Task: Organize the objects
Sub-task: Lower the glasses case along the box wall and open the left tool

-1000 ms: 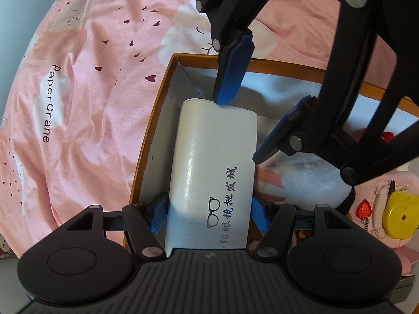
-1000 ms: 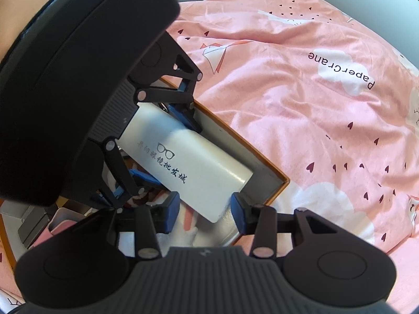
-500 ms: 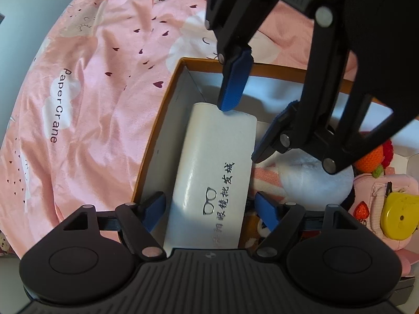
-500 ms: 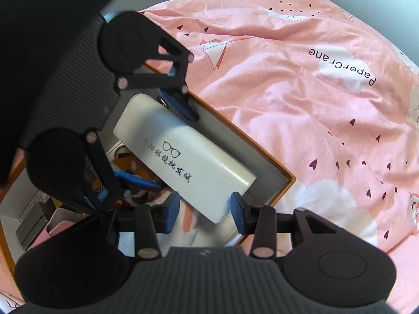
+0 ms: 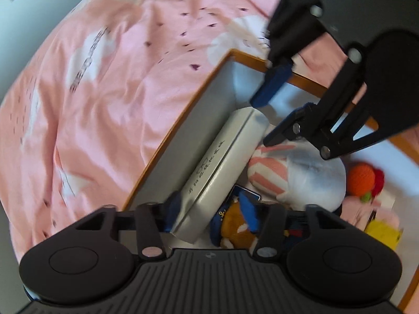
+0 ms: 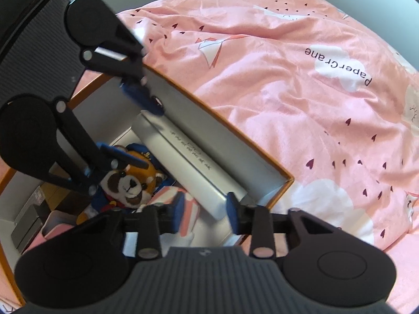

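Note:
A white glasses case with dark printed characters lies on its edge inside an orange-rimmed box, leaning along the box's grey inner wall. It also shows in the right wrist view. My left gripper is open, its jaws straddling the near end of the case. My right gripper is open at the case's other end, apart from it. Each gripper appears in the other's view.
The box also holds a plush bear in a blue cap, a pink-striped white plush, an orange crocheted toy and a yellow item. The box sits on a pink bedcover printed with hearts and clouds.
The left gripper has opened and let go of the case. The case has tipped from flat onto its edge against the box wall. Both grippers have drawn back a little.

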### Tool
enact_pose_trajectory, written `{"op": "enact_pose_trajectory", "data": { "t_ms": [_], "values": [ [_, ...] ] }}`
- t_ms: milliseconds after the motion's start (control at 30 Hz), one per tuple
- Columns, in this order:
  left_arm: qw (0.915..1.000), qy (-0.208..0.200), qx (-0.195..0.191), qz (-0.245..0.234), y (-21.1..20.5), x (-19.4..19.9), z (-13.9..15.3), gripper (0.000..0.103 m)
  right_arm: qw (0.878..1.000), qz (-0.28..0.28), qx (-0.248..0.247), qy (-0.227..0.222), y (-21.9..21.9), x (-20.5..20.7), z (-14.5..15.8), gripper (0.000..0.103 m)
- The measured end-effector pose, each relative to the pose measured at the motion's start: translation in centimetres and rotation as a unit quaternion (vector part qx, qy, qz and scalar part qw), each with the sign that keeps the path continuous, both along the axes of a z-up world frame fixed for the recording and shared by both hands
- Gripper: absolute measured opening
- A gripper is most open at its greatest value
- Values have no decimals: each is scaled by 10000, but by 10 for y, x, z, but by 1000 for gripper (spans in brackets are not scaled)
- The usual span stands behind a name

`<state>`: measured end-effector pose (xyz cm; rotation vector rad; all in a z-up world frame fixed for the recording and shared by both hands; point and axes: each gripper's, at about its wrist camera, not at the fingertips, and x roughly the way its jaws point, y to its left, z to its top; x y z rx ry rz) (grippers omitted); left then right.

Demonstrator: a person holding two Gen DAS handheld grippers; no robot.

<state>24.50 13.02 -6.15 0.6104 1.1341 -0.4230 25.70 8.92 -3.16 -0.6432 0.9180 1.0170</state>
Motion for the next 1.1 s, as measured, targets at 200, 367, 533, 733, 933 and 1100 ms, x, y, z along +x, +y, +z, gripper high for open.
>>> {"op": "enact_pose_trajectory", "data": {
  "t_ms": [200,367,533,733,933,1100],
  "values": [
    [9978,142,-56,640,12,9,-11,43,9990,181,-207,-352,14,1,-10,30],
    [9931,316,-339,1074,24,17,-16,38,9965,412,-505,-533,23,1,-22,19],
    [9911,397,-256,1242,21,20,-21,38,9927,604,-810,-654,28,-3,-29,18],
    [9856,477,14,1625,10,23,-32,38,9859,788,-1163,-905,34,-9,-38,21],
    [9838,382,90,1751,6,21,-38,38,9815,948,-1270,-1077,33,-13,-46,26],
    [9781,399,-226,2030,15,20,-31,39,9825,955,-1128,-1131,28,-17,-39,20]
  ]
}}
